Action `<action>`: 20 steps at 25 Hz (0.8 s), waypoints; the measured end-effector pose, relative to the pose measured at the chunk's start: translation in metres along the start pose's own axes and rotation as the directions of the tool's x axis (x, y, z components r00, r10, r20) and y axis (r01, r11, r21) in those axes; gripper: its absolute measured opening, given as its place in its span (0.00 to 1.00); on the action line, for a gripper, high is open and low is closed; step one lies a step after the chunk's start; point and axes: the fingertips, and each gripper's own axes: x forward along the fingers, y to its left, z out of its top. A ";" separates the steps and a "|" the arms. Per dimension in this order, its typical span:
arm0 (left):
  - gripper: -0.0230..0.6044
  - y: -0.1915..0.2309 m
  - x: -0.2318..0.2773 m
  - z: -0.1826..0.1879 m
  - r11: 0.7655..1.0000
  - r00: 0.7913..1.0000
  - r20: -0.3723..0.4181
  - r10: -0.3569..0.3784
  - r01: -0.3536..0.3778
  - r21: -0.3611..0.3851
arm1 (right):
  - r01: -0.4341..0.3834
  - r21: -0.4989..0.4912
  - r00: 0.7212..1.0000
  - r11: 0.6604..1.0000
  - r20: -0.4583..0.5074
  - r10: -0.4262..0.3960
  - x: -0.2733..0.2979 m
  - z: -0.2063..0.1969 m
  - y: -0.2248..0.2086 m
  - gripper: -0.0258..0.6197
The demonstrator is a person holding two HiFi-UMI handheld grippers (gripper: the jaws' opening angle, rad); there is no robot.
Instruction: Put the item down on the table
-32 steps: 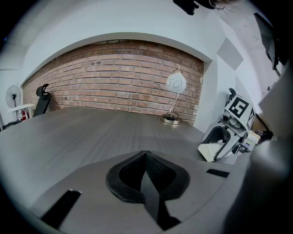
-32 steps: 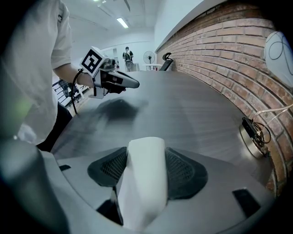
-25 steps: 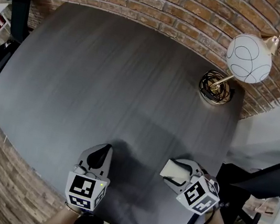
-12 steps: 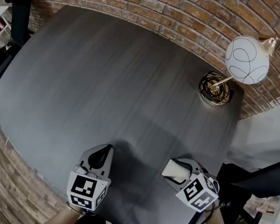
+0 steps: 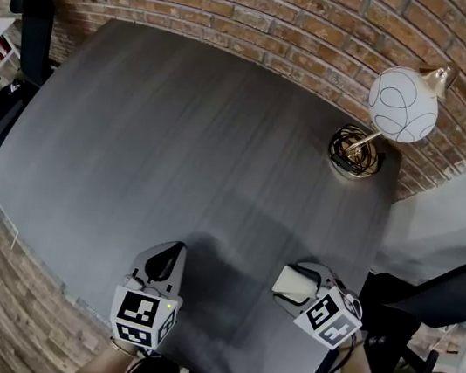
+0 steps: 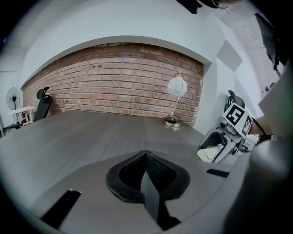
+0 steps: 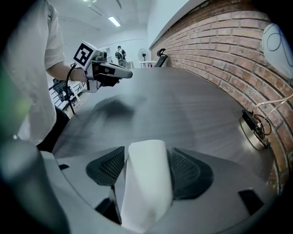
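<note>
One white item, a soft folded or rolled piece, sits between the fingers of the right gripper at the near right part of the surface. Those fingers have just been opening and now stand spread wide. In the right gripper view the item fills nearly all the space between the two pads, with a thin gap on the left side and the right pad just beside it, so neither pad seems to press it. The gripper tilts steeply down and the item's far end lies low over the surface; whether it rests there I cannot tell. The left gripper hovers at the near left, well apart from the right one. Its fingers are pressed together at the tips with nothing between them. The grey surface carries one other thing: a lamp at the far right corner, with a white globe on a slanted brass stem and a round base ringed with coiled cord. One black chair stands at the far left corner, against the brick wall that runs along the far edge.
</note>
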 end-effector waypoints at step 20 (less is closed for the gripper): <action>0.05 -0.018 -0.017 0.065 0.997 0.992 0.103 -0.072 0.070 0.028 | 0.311 0.388 0.861 0.867 0.272 -0.430 -0.114 0.051 -0.022 0.36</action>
